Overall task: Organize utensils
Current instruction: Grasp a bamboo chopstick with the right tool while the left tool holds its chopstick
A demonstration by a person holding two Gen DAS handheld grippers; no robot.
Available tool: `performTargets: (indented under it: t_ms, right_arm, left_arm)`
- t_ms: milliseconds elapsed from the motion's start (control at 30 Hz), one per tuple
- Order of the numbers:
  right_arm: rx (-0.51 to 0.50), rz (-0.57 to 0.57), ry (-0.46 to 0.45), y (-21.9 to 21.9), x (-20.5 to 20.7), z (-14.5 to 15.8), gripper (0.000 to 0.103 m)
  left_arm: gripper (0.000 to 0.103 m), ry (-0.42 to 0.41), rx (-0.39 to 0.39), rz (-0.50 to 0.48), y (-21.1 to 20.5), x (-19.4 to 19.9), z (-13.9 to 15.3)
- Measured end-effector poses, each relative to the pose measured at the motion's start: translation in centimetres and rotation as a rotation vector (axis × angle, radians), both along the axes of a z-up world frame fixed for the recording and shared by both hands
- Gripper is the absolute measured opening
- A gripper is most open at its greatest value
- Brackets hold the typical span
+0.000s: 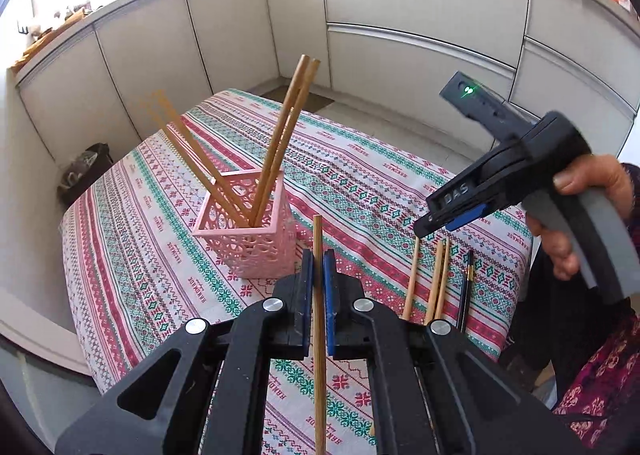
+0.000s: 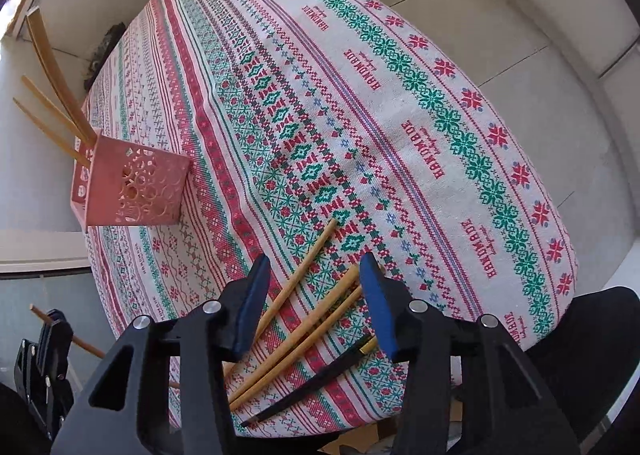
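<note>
A pink perforated holder (image 1: pixel 250 233) stands on the patterned tablecloth (image 1: pixel 360 175) with several wooden chopsticks (image 1: pixel 280 143) leaning in it. My left gripper (image 1: pixel 319 275) is shut on one wooden chopstick (image 1: pixel 319 335), held just in front of the holder. My right gripper (image 2: pixel 316 287) is open above three wooden chopsticks (image 2: pixel 304 319) and one black chopstick (image 2: pixel 320 379) lying near the table's front edge. The holder also shows in the right wrist view (image 2: pixel 136 187). The right gripper shows in the left wrist view (image 1: pixel 440 211), held by a hand.
White cabinets (image 1: pixel 400 15) surround the table. A dark bin (image 1: pixel 84 171) stands on the floor at the left. The table edge (image 2: pixel 560 295) drops off close to the loose chopsticks.
</note>
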State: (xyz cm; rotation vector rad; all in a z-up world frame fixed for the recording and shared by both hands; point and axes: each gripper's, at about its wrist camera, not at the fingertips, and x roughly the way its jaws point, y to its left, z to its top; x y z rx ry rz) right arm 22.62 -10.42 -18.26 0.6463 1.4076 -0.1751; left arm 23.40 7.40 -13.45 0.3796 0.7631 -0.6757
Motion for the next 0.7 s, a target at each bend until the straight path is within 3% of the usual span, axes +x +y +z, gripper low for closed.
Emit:
performTargets:
  t_ms: [233, 333, 367, 400, 433, 700]
  right_arm:
    - [-0.038, 0.022, 0.079, 3.4, 2.4, -2.9, 0.048]
    - [-0.089, -0.017, 0.044, 4.9, 2.8, -2.7, 0.039]
    - [-0.072, -0.022, 0.042, 5.4, 3.0, -2.8, 0.019]
    - [-0.091, -0.035, 0.041, 5.7, 3.1, -2.9, 0.016]
    - [-0.083, -0.050, 0.024, 6.1, 3.3, -2.9, 0.009]
    - [0.146, -0.218, -0.127, 4.8, 3.2, -2.9, 0.006]
  left_arm:
    - [0.004, -0.001, -0.040, 0.035, 2.0, 0.1, -0.6]
    - [0.004, -0.002, -0.054, 0.057, 2.6, 0.3, -0.6]
    - [0.004, -0.003, -0.059, 0.066, 2.9, 0.4, -0.5]
    - [0.004, -0.003, -0.065, 0.076, 3.1, 0.4, -0.5]
    - [0.004, -0.003, -0.070, 0.084, 3.3, 0.5, -0.4]
    - [0.005, -0.009, -0.102, 0.159, 4.6, 0.7, -0.1]
